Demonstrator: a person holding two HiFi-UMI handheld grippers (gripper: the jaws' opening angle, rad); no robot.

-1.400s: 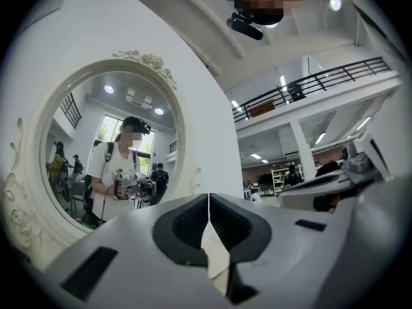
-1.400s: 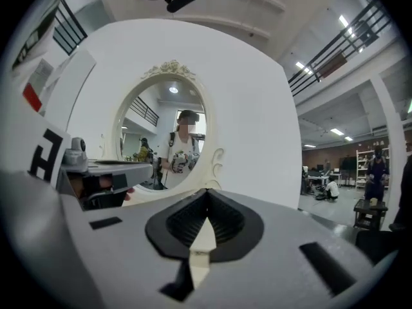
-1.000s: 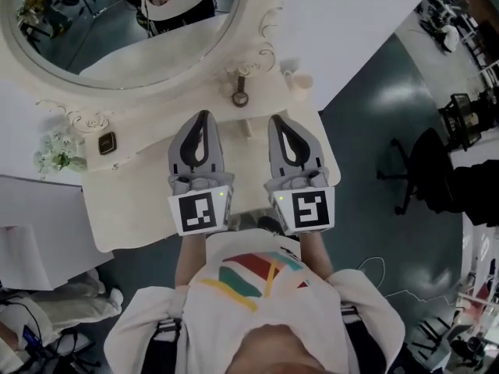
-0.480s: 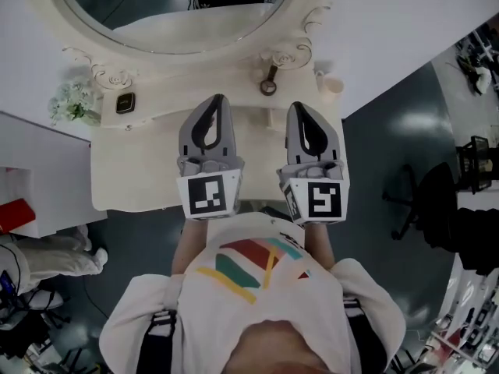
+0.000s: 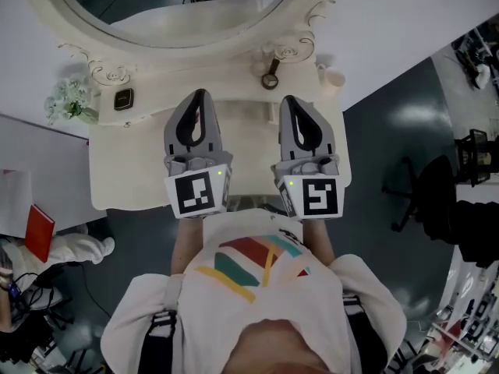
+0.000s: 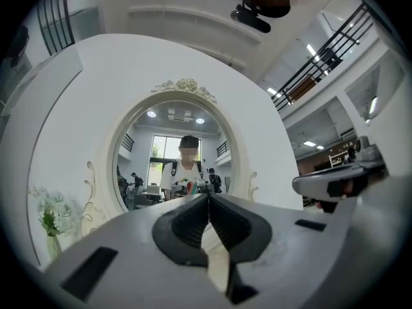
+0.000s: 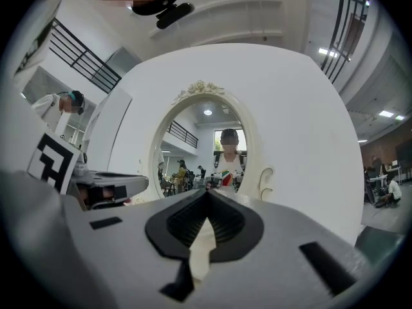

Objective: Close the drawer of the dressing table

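Grey left gripper (image 5: 197, 97) and grey right gripper (image 5: 289, 101) both clenched, empty, side by side over cream carved dressing-table bench (image 5: 129, 170), facing oval mirror (image 5: 175, 10).

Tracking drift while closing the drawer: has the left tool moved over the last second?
Yes. The left tool has shifted leftward, away from the ring-handled object and closer to the dark square object.

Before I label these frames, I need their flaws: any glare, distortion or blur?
Head view: sharp, evenly lit, soft glare patches on the dark floor. Left gripper view: fisheye, black corners, the railing bows. Right gripper view: same fisheye, bright ceiling lights.
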